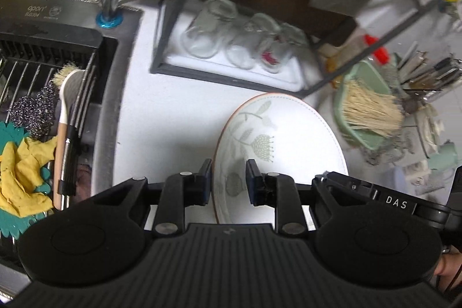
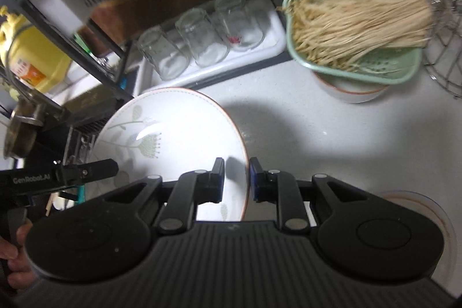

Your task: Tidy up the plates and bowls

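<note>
I have both grippers on one plate (image 1: 288, 140), held over the white worktop (image 1: 173, 111). My left gripper (image 1: 228, 181) straddles the plate's rim at its 9 o'clock edge, jaws narrowly apart either side of it; I cannot tell whether they pinch it. My right gripper (image 2: 236, 178) straddles the opposite rim the same way. In the right view, glasses (image 2: 202, 39) lie in a tray at 12 o'clock and a green basket (image 2: 358, 19) of straw-like strands sits at 1 o'clock.
</note>
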